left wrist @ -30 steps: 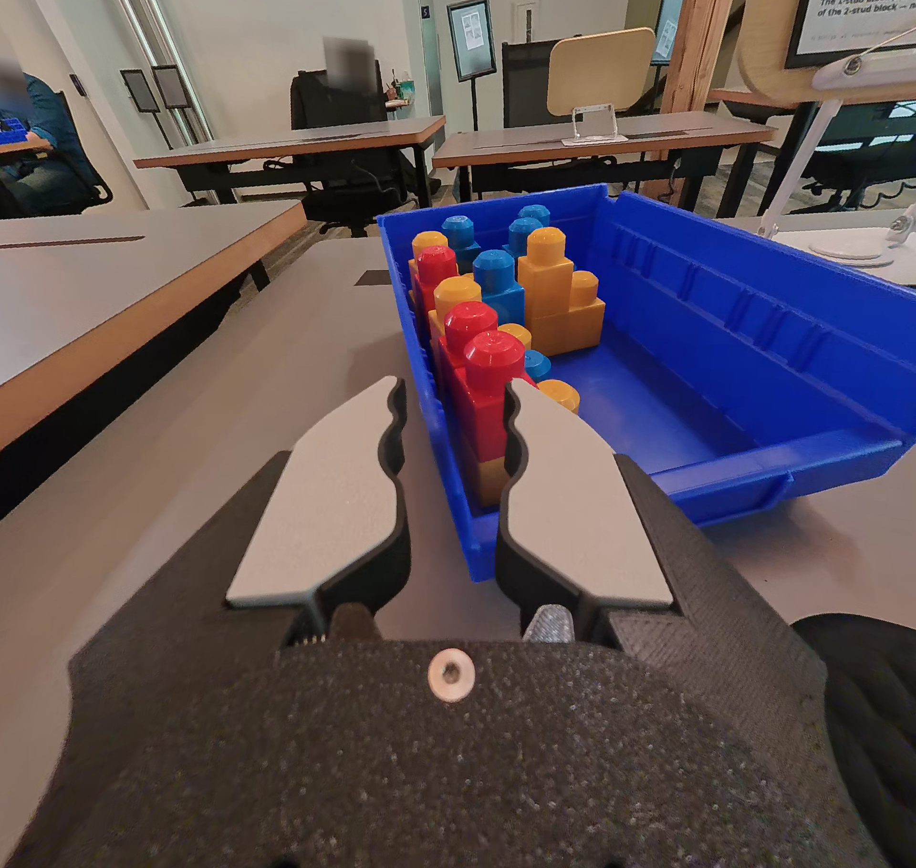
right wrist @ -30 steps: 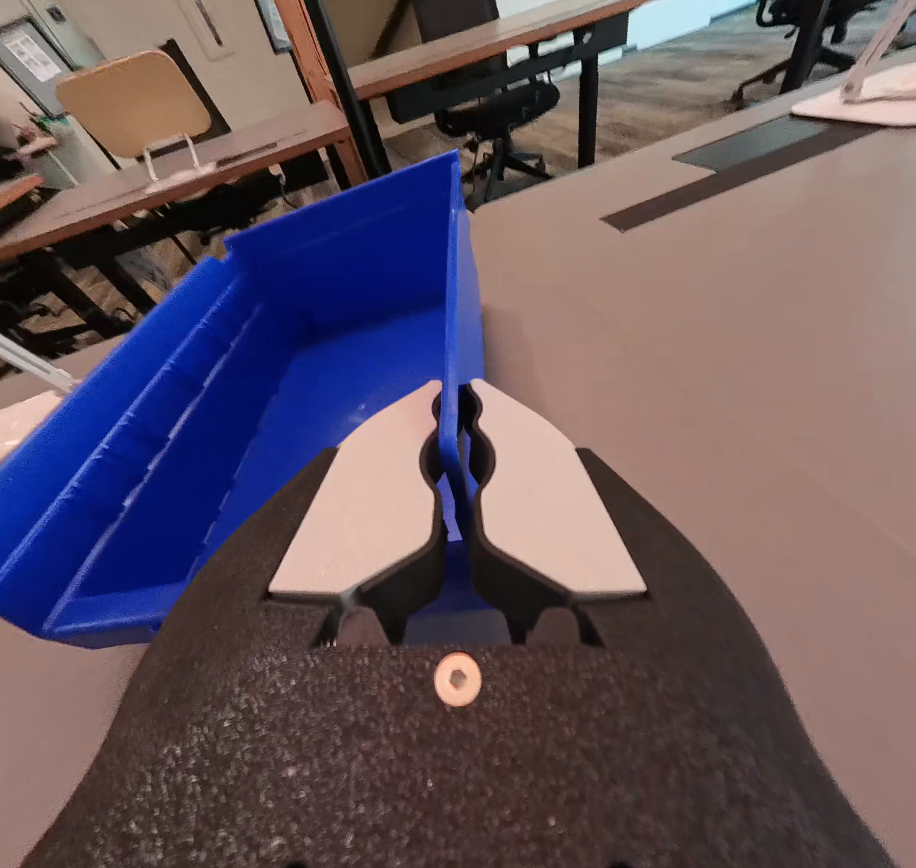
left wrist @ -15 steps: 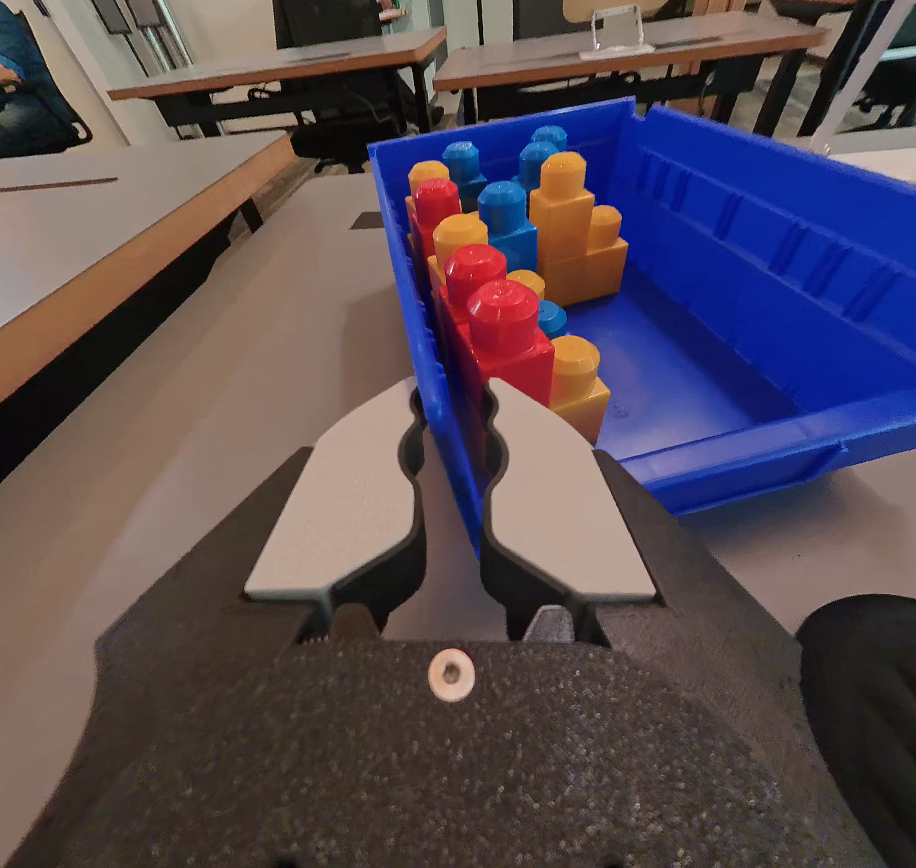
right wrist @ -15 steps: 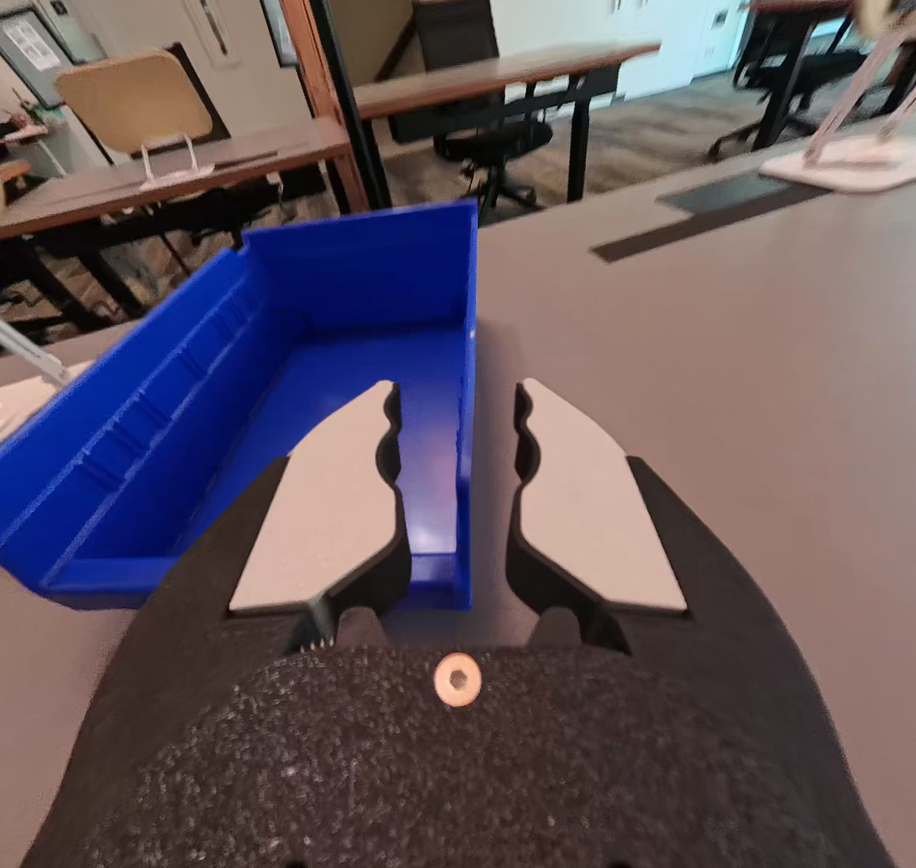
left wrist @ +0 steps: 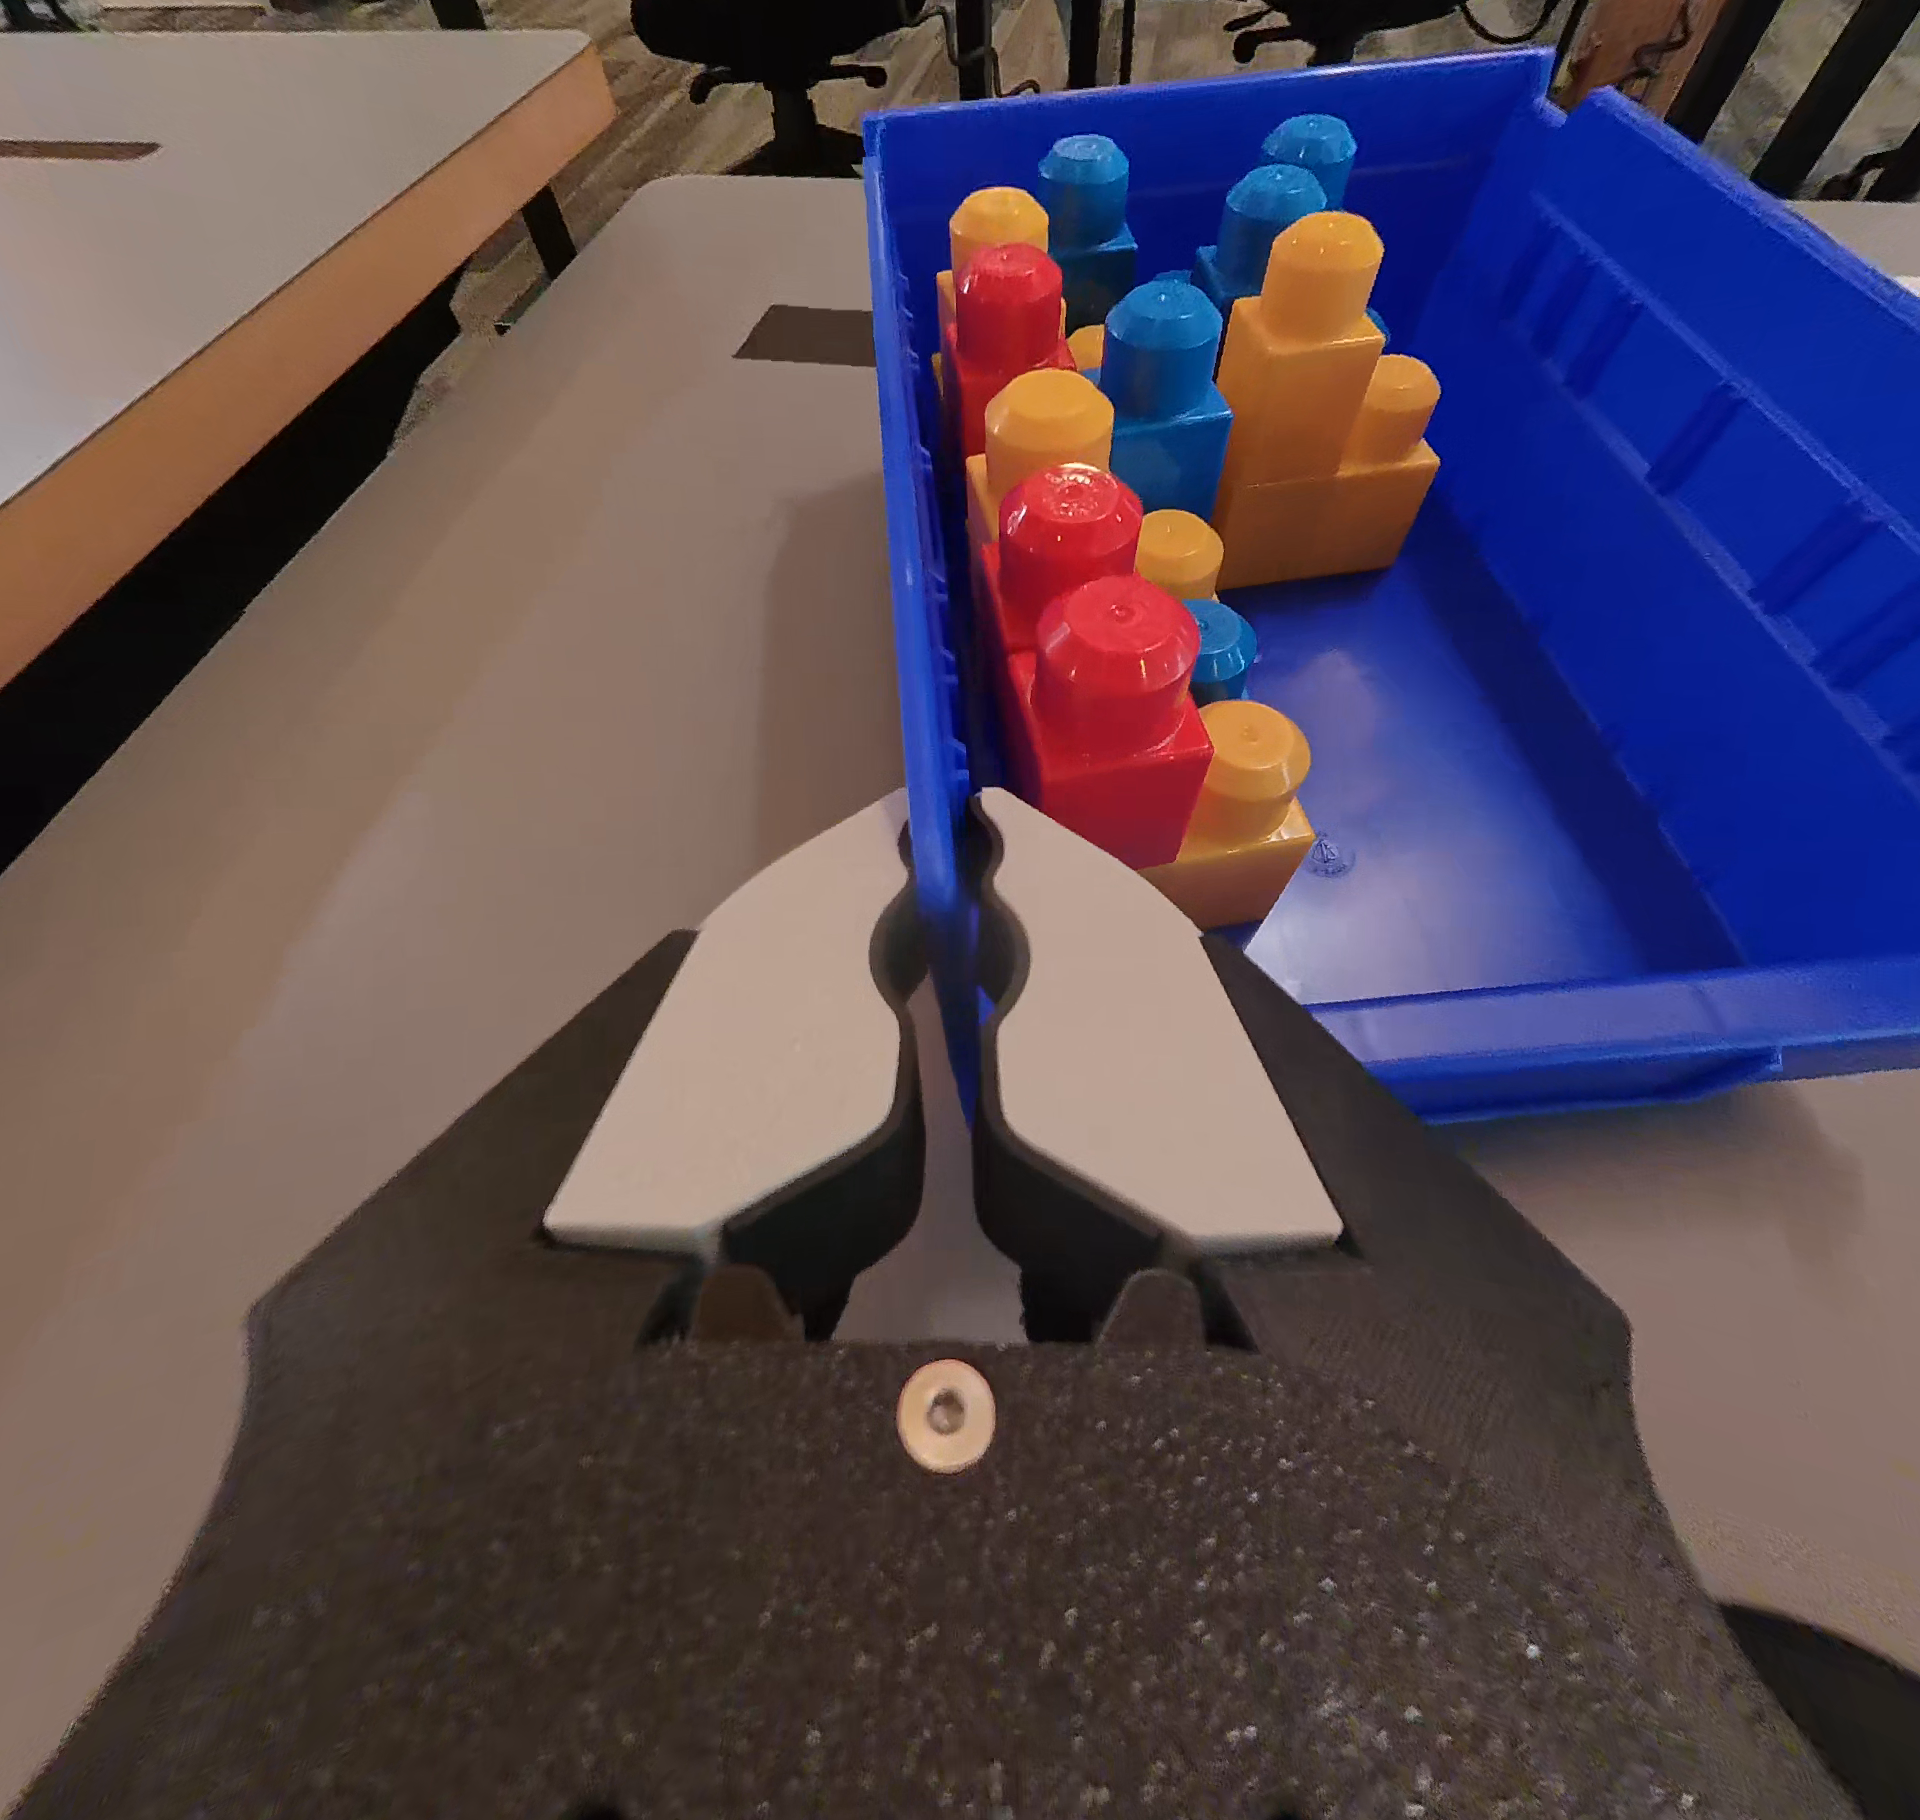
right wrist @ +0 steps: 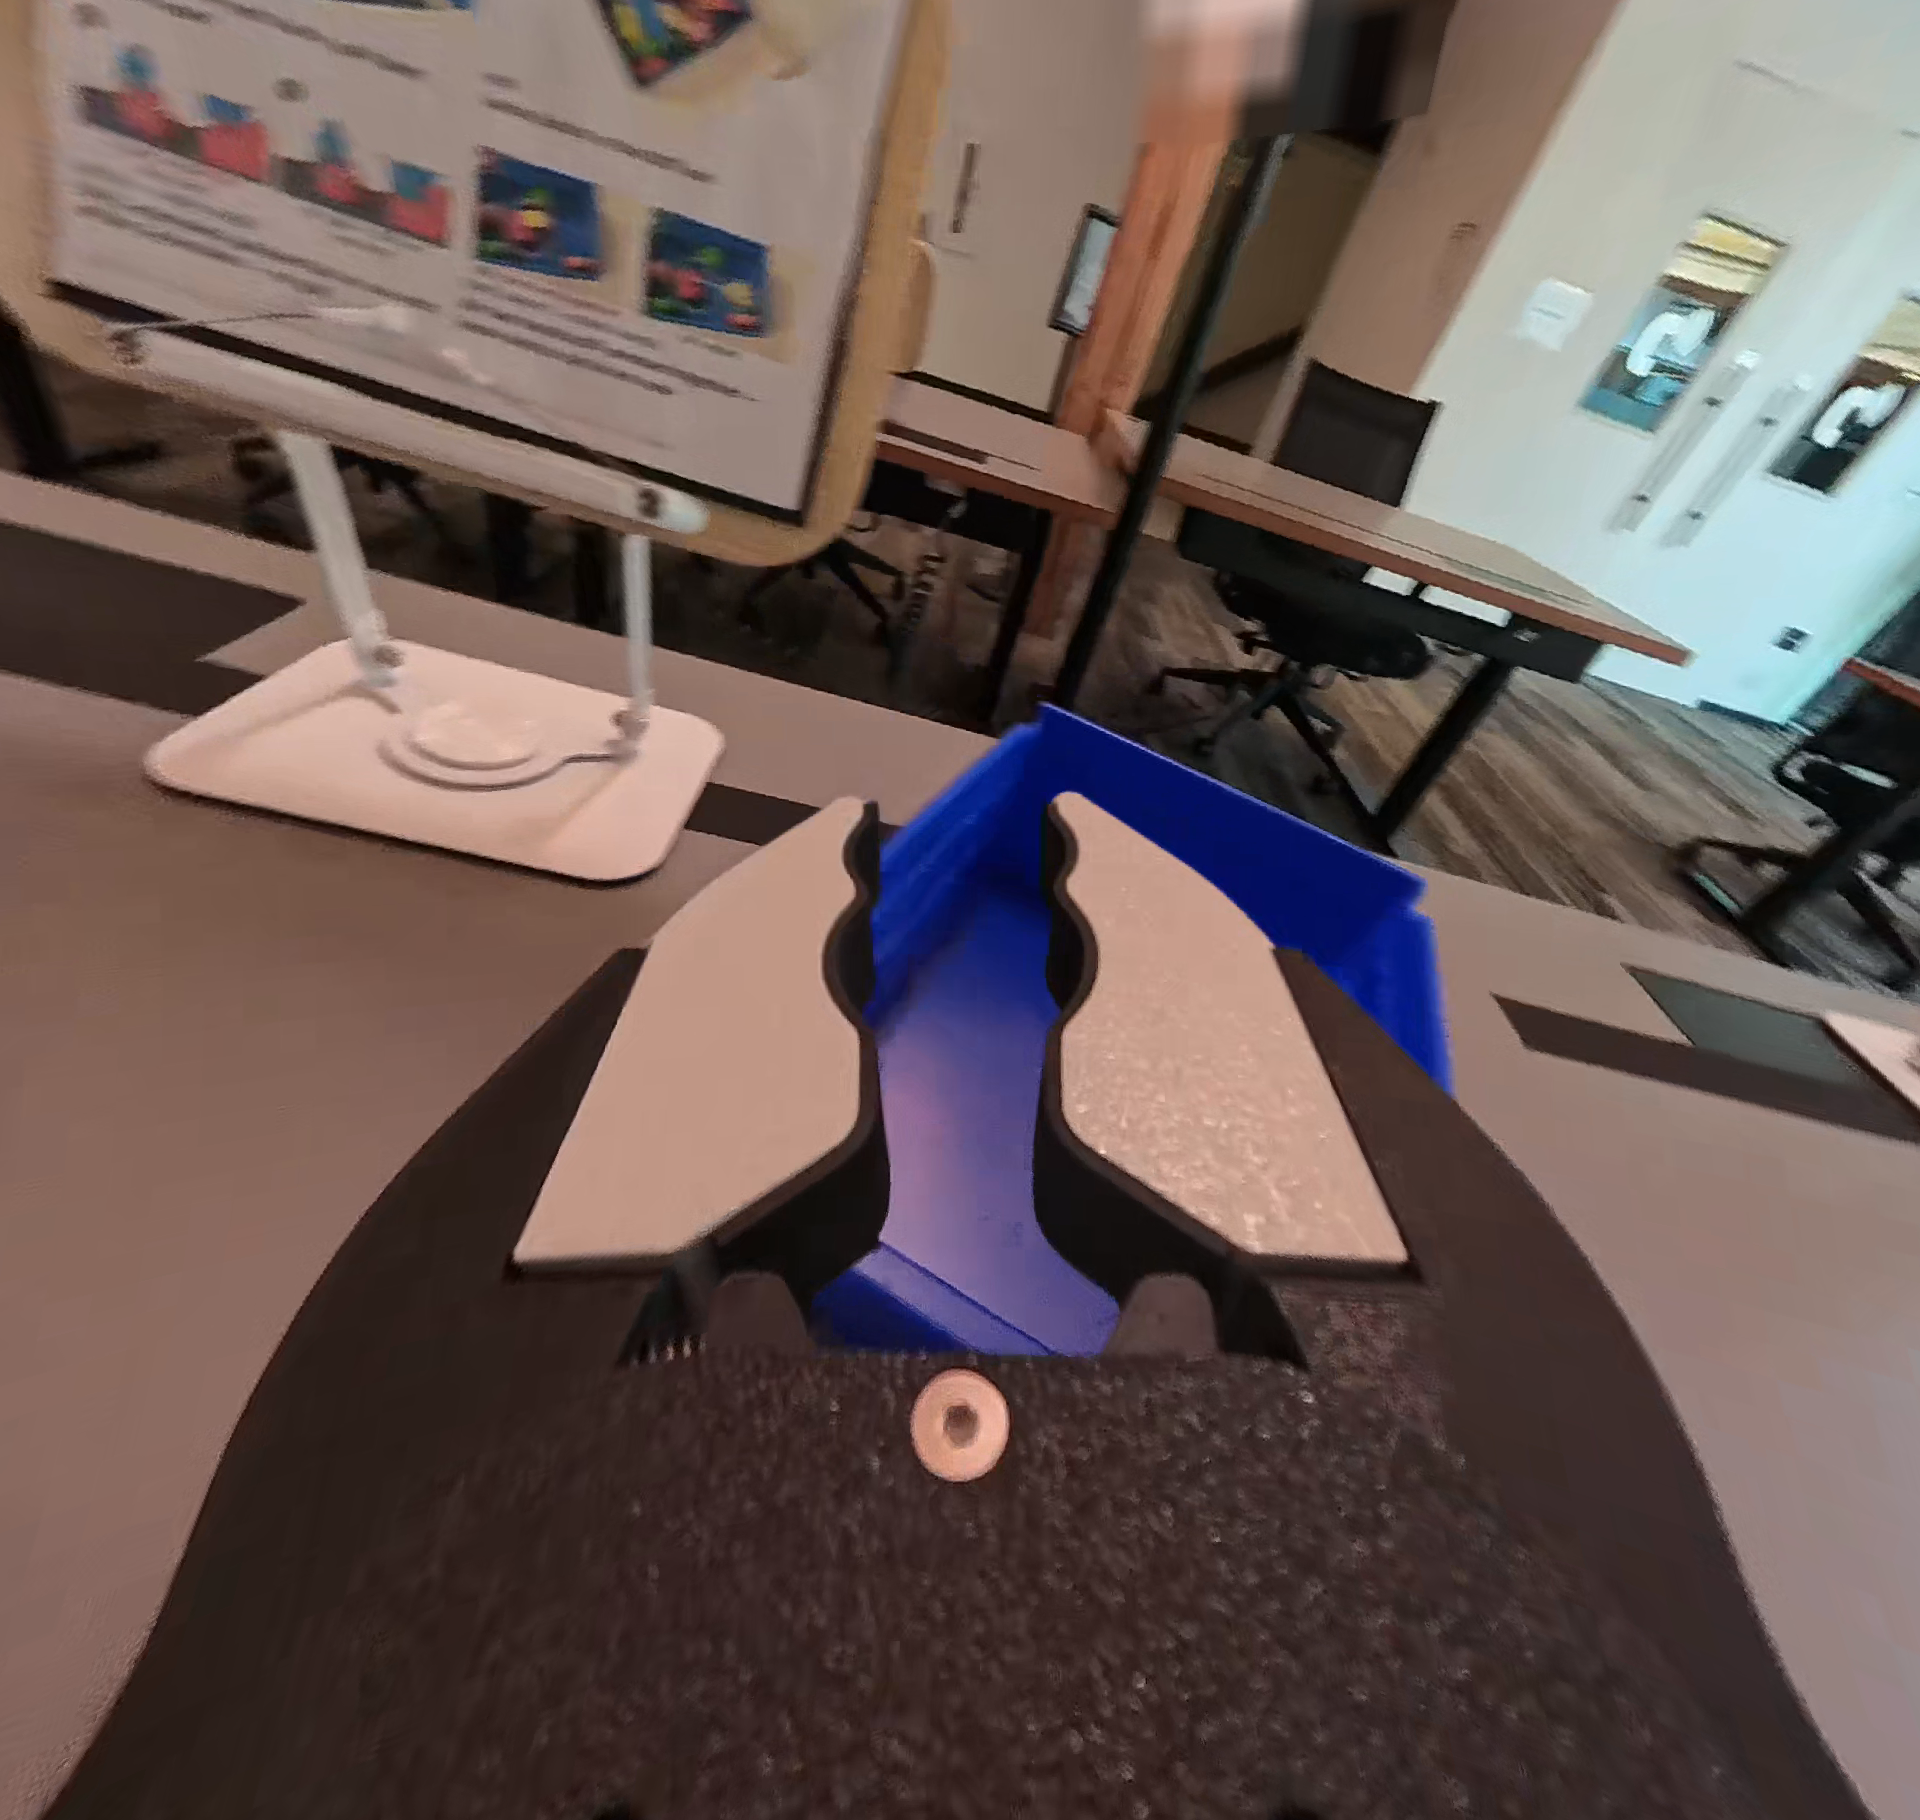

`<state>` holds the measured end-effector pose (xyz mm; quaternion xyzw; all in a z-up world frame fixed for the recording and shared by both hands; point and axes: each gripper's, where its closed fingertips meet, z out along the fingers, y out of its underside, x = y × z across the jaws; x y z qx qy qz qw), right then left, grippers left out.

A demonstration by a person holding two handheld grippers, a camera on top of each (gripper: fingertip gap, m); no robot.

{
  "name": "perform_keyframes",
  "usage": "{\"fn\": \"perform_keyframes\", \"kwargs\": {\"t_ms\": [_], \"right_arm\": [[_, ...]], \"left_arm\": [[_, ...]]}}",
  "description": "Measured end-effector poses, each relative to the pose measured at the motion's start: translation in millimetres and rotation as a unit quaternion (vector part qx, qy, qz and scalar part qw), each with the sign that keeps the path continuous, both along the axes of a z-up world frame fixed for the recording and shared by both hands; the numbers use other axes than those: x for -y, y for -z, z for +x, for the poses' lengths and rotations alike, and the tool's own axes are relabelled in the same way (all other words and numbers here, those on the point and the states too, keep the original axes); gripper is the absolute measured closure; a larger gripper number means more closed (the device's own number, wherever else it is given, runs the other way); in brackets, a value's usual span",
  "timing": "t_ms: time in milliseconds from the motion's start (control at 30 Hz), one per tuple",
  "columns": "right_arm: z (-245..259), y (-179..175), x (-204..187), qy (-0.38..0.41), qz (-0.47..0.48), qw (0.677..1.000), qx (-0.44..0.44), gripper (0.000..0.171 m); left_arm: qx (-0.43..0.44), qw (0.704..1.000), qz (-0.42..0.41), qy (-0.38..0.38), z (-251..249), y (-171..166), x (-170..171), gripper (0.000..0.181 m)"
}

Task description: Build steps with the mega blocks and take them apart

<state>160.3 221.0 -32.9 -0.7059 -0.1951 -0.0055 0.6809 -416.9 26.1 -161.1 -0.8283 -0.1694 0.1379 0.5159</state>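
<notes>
Two grippers showed, one in each wrist view. The left gripper (left wrist: 940,820) had its jaws pressed onto the thin left wall of a blue bin (left wrist: 1704,565), one finger outside the wall and one inside, with only the wall between them. The bin sat on a grey surface (left wrist: 520,731). Many mega blocks (left wrist: 1174,461) stood inside it, packed along the left wall and toward the far end (red, yellow and blue ones, most stacked in little steps). Nearest the jaws was a red block (left wrist: 1117,731) sitting on a yellow block (left wrist: 1247,825), with one yellow stud left bare beside it. Farther back stood a taller yellow step stack (left wrist: 1314,420), and blue blocks stood behind that near the far wall. The right half of the bin floor was bare. The right gripper (right wrist: 961,814) had its jaws partly open and held nothing. It hung above another blue bin (right wrist: 1226,866), whose floor showed through the gap between the fingers; no blocks showed in the part that could be seen. To the left of that bin, a white stand (right wrist: 436,773) rested on the same grey surface and held up a board with pictures (right wrist: 457,170). This view was a bit blurry.
</notes>
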Motion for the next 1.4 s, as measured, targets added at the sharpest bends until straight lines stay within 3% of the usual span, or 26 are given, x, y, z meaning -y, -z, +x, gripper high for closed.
{"fn": "perform_keyframes", "kwargs": {"t_ms": [233,467,533,600,733,900,1033,1167,1400], "right_arm": [[-78,13,-6,-0.100,-0.030,0.995,0.002,0.146],[-82,46,-9,-0.111,-0.036,0.993,-0.001,0.150],[-77,50,-11,-0.108,-0.041,0.993,-0.001,0.150],[-71,50,-11,-0.103,-0.043,0.994,-0.011,0.150],[-64,47,-13,-0.096,-0.038,0.994,-0.033,0.151],[-72,49,-8,-0.110,-0.031,0.993,-0.036,0.151],[-80,61,-5,-0.126,-0.037,0.991,-0.026,0.151],[-85,70,-5,-0.136,-0.050,0.989,-0.020,0.151],[-89,75,-4,-0.148,-0.060,0.987,-0.020,0.151]], "left_arm": [[-0.002,1.000,-0.011,0.000,12,2,-36,0.177],[-0.002,1.000,0.004,0.028,27,2,-39,0.173],[-0.006,0.999,0.017,0.041,30,-3,-35,0.162],[-0.035,0.998,0.041,0.042,31,-19,-26,0.151],[-0.099,0.987,0.115,0.046,42,-73,-16,0.150],[-0.124,0.977,0.149,0.091,67,-117,-36,0.152],[-0.100,0.981,0.085,0.143,75,-113,-66,0.154],[-0.110,0.973,-0.043,0.200,69,-94,-88,0.154],[-0.129,0.882,-0.303,0.337,54,-52,-77,0.152]]}}
